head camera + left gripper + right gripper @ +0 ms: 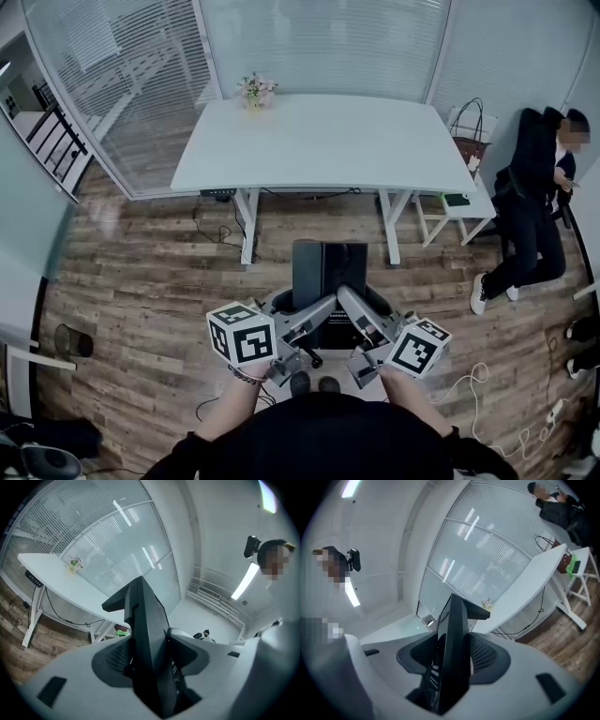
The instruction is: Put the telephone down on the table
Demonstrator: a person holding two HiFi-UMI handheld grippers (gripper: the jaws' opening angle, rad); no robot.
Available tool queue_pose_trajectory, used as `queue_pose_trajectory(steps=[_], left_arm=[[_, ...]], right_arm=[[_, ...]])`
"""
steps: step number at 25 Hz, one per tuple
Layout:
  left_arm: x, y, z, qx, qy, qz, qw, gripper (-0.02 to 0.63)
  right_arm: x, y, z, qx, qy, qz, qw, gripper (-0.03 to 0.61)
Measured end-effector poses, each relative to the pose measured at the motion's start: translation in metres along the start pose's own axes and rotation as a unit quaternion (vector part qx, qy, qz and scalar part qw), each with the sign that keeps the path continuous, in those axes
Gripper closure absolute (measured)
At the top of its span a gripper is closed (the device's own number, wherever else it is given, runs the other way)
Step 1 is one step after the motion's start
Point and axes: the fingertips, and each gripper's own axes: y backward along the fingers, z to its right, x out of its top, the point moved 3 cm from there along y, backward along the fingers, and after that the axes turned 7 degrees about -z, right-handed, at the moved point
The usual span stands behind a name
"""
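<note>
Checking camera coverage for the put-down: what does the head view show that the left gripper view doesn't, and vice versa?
Head view only: the left gripper and right gripper together, one on each side of the black telephone. Left gripper view only: its pads pressed close-up on the telephone's edge, and a ceiling light strip. Both: the telephone, the white table and the flowers on it.

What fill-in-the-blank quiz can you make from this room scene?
The left hand-held gripper and the right hand-held gripper both clamp a black ___.
A small pot of ___ stands on the white table.
A person in dark clothes is at the head view's ___ edge.
Missing words: telephone; flowers; right.
</note>
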Motion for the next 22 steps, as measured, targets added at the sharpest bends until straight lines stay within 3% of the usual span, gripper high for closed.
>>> queue_pose_trajectory(steps=[22], left_arm=[[-0.005,0.034,-0.007,-0.005,0.005,0.003,1.0,0.36]], right_arm=[[-0.023,-0.016,-0.021,-0.005,0.004,-0.003,1.0,0.379]])
